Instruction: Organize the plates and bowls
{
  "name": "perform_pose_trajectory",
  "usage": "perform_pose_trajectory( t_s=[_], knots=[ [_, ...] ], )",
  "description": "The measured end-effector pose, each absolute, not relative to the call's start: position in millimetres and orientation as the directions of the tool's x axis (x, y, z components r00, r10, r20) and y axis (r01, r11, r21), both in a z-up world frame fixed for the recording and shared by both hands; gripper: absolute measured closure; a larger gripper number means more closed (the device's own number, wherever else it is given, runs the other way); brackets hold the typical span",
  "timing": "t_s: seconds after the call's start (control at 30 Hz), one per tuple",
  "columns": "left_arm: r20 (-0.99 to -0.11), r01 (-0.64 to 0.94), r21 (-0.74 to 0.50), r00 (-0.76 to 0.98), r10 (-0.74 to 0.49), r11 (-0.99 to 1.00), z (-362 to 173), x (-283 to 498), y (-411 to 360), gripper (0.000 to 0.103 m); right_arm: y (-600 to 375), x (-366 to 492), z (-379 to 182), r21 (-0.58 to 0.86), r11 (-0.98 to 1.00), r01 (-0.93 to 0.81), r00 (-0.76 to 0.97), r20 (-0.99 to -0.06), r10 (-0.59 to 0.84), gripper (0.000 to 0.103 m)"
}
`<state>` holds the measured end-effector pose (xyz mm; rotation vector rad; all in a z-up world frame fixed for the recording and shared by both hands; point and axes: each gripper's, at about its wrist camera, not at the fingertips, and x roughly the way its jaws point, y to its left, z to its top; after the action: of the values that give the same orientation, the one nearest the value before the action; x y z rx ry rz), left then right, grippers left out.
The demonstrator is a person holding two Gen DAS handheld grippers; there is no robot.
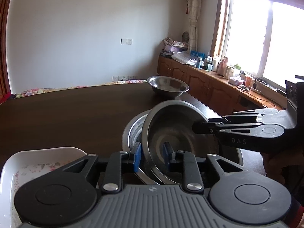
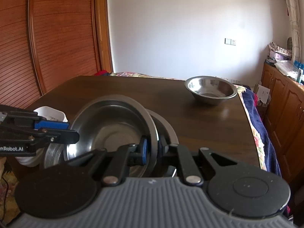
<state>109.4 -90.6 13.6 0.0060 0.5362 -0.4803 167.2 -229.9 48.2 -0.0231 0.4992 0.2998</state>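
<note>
Each hand-held gripper has a ribbed grey body, two round black discs, black linkage arms with silver screws and blue pads: the left hand-held gripper [image 1: 152, 156], the right hand-held gripper [image 2: 153, 148] marked DAS

The white floral dish [image 1: 43, 157] is cut off by the frame's left edge.

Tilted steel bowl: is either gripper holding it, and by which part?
The right gripper pinches the tilted steel bowl by its rim. The left gripper straddles the opposite rim, pads apparently not pressing.
</note>
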Motion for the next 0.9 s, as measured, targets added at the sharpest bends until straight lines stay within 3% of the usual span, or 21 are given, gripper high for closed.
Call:
perform_pose_trajectory(
  t_s=[0.27, 0.4, 0.7, 0.8, 0.9],
  knots=[
    [-0.418, 0.422, -0.085, 0.807, -0.417, 0.903, 20.0, 91.5, -86.6, 0.033, -224.6, 163.8, 46.8, 0.037, 0.961, -0.275, 0.856, -0.445, 0.262, 0.087],
    [-0.367, 0.411, -0.053, 0.840, -0.401, 0.910, 21.1, 77.5, -85.6, 0.022, -223.2, 158.8, 48.6, 0.057, 0.960, -0.273, 0.873, -0.406, 0.272, 0.087],
    [-0.299, 0.392, -0.005, 0.877, -0.375, 0.920, 22.2, 58.7, -88.7, 0.009, -219.4, 127.8, 51.5, 0.061, 0.965, -0.253, 0.919, -0.296, 0.260, 0.086],
    [-0.293, 0.389, -0.012, 0.879, -0.375, 0.921, 20.8, 55.8, -87.5, 0.007, -219.6, 118.0, 49.7, 0.052, 0.972, -0.230, 0.933, -0.274, 0.235, 0.076],
    [-0.284, 0.390, -0.021, 0.880, -0.380, 0.920, 20.4, 57.1, -85.2, 0.000, -219.9, 111.0, 48.3, 0.050, 0.974, -0.220, 0.937, -0.268, 0.226, 0.075]
  ],
)
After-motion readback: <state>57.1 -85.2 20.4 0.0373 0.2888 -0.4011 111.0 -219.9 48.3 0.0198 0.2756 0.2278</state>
